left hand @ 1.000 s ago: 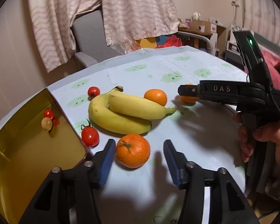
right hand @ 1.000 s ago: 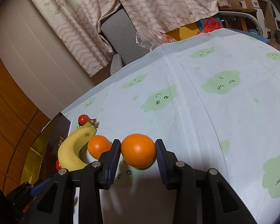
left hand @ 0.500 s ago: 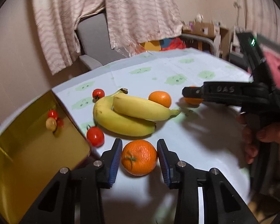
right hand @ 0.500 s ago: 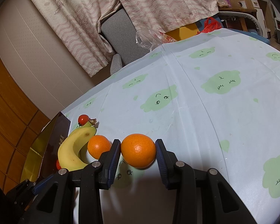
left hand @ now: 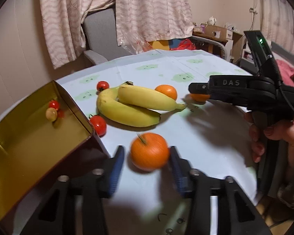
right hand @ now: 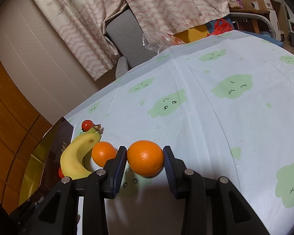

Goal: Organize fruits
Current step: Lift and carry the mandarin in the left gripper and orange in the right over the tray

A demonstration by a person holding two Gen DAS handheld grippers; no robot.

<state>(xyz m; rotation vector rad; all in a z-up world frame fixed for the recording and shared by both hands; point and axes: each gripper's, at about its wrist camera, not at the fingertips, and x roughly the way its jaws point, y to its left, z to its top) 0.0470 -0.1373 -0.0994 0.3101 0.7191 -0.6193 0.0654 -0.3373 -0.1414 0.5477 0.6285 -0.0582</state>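
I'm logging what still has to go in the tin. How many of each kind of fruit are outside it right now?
Oranges: 3
Bananas: 2
Red tomatoes: 2
Total: 7

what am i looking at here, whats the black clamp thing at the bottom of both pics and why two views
Each picture comes from a camera mounted on a hand-held gripper, looking along its two fingers. A person holds one in each hand; no robot arm is involved. In the left view, the left gripper has an orange between its fingers, blurred, so the grip is unclear. The right view shows the right gripper clamped on another orange. On the cloud-print tablecloth lie two bananas, a third orange, small tomatoes and an open gold tin.
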